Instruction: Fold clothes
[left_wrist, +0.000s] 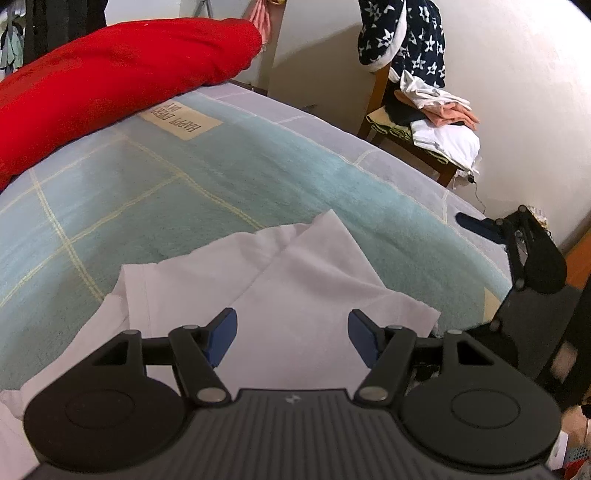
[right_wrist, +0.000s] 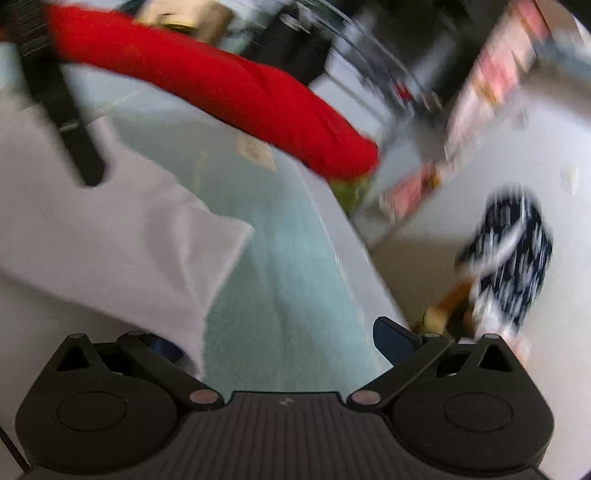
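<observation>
While spread across the near part of the bed (left_wrist: 229, 173), white garment (left_wrist: 280, 280) lying partly folded, one flap laid over another, creases running toward the far corner. Left tongs (left_wrist: 292, 334) held wide open just above the cloth, blue pads (left_wrist: 221, 339) apart, nothing between them. Right tongs (right_wrist: 280, 347) also parted in the blurred right wrist view, empty; left pad hidden behind the garment's edge, right pad clear over the teal blanket (right_wrist: 288, 280). Same right tongs seen from the left wrist view at the bed's right edge, off the cloth. Red pillow (left_wrist: 110, 81) along the bed's far side, printed label on the blanket just beside it. Wooden chair (left_wrist: 406, 144) near the wall, stacked with folded clothes (left_wrist: 436, 118); star-patterned dark garment (left_wrist: 402, 33) draped over its back.
</observation>
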